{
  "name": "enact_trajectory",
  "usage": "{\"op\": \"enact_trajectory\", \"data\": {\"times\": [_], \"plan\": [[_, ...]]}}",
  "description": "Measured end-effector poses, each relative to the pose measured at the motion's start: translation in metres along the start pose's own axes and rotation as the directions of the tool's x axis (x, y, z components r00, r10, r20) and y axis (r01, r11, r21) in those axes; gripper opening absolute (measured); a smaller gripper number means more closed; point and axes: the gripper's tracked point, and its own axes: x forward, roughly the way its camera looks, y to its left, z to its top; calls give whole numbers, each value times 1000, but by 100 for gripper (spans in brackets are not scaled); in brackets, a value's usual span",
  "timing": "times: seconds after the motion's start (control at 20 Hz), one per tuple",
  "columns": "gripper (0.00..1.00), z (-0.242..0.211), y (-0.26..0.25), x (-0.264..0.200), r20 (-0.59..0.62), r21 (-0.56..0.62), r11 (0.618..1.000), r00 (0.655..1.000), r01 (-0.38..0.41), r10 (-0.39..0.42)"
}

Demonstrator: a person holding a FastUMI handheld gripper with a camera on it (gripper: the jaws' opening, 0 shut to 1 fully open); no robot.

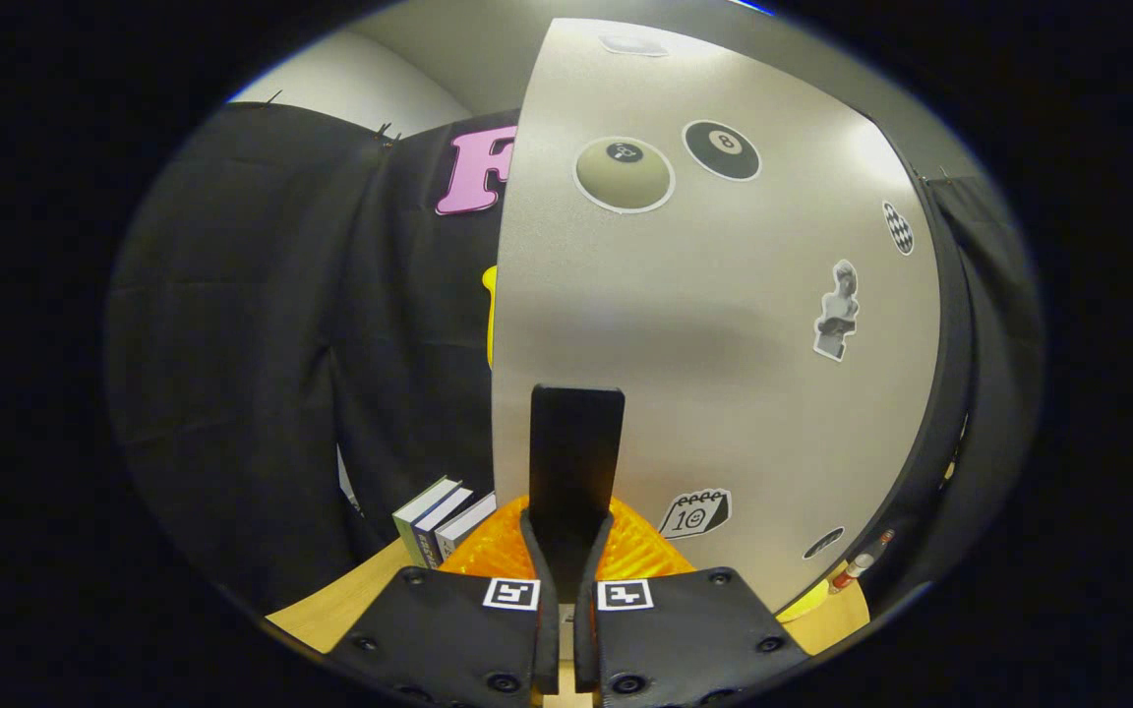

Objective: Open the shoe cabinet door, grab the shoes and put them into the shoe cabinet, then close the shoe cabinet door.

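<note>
The shoe cabinet door (724, 324) is a broad silver-grey panel with several stickers, standing close in front of me. A flat black handle (576, 442) sticks up from its lower part. My gripper (566, 565) is shut on the foot of this handle, which runs down between the two fingers (498, 556). The door's left edge stands free against the black cloth. A dark cabinet edge (950, 393) runs down the door's right side. I cannot tell how far the door stands from the cabinet body.
Three upright books (441, 526) stand on the wooden tabletop (350, 600) just left of the fingers, beyond the door's left edge. A small red-and-white bottle (854, 570) and something yellow (807, 602) sit low at the door's right corner. Black cloth hangs behind.
</note>
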Motion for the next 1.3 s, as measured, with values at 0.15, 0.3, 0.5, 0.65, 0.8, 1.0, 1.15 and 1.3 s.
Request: {"op": "enact_trajectory", "data": {"times": [0.15, 0.3, 0.5, 0.65, 0.8, 1.0, 1.15, 1.3], "plan": [[7, -2, -5, -21, 15, -2, 1000, 1000, -13, 13], [7, -6, -14, -42, 31, -4, 1000, 999, -13, 13], [7, -11, -25, -55, 37, 5, 1000, 999, -3, 3], [7, -13, -31, -62, 49, 20, 1000, 999, 15, -16], [7, -15, -41, -74, 60, 31, 999, 997, 38, -40], [6, -17, -56, -84, 61, 45, 996, 995, 80, -83], [6, -18, -68, -88, 61, 51, 991, 990, 125, -128], [5, -19, -77, -92, 61, 66, 984, 983, 168, -172]]}}
